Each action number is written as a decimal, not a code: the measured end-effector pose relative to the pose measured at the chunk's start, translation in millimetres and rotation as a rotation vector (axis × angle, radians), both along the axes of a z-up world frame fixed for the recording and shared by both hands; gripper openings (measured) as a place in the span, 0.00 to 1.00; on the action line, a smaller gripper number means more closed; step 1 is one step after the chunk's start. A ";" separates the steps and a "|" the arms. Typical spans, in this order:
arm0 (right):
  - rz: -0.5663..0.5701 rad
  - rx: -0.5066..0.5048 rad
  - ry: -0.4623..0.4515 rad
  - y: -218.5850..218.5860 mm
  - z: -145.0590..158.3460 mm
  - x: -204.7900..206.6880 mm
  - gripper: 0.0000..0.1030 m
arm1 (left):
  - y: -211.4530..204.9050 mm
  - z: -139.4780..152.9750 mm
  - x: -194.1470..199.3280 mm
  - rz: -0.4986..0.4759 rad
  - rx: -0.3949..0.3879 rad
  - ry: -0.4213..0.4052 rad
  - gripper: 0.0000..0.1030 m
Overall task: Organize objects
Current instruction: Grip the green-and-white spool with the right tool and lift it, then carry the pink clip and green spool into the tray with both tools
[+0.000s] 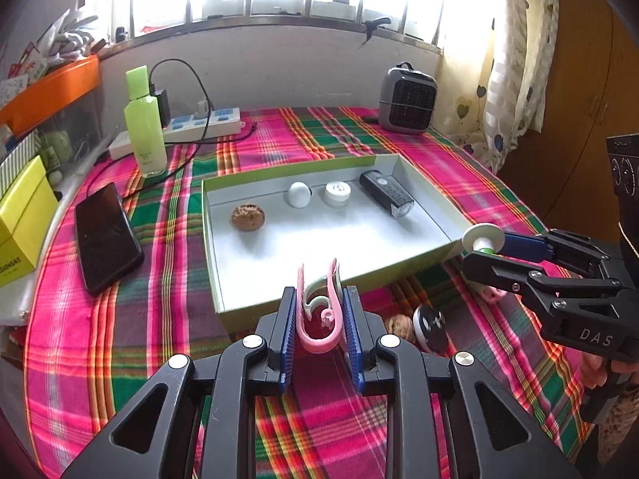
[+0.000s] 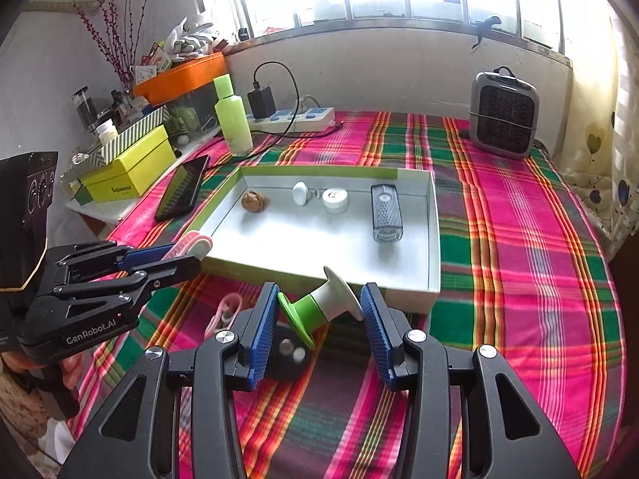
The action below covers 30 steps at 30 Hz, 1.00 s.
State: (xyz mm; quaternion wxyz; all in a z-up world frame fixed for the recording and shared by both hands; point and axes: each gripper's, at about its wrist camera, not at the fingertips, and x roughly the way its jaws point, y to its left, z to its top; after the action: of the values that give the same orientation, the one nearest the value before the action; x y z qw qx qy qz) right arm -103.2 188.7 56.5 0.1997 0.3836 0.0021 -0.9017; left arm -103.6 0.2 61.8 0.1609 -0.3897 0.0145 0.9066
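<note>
Walnut (image 1: pixel 400 324) — half hidden behind fingers (image 1: pixel 353 331)

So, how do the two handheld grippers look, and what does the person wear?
Both are black plastic frames with triangular cut-outs, silver round screws and ribbed blue pads. The left gripper bears white "GenRobot.AI" lettering on its side; the right gripper shows "DAS". A black block with round dials sits above each. Near each handle a speckled, brownish patterned sleeve shows. No cables are visible.

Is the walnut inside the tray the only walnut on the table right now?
No: one walnut lies in the tray, and a second walnut sits on the plaid cloth just outside its near wall.
</note>
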 end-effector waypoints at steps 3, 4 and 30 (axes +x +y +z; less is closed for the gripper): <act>0.003 0.011 0.008 -1.8 2.3 -11.4 0.43 | 1.0 0.5 -13.1 0.000 0.007 -0.007 0.20; 0.005 0.010 0.005 -2.2 2.4 -15.5 0.43 | 1.0 0.0 -17.4 0.003 0.009 -0.012 0.20; 0.045 0.068 -0.054 -21.2 -25.6 -100.1 0.43 | 15.4 -22.5 -91.3 0.015 0.008 -0.076 0.20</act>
State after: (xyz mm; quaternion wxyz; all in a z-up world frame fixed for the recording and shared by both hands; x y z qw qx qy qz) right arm -203.2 167.5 31.0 0.2068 0.4143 0.0360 -0.8856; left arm -194.9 15.6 39.3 0.1562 -0.4231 0.0016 0.8925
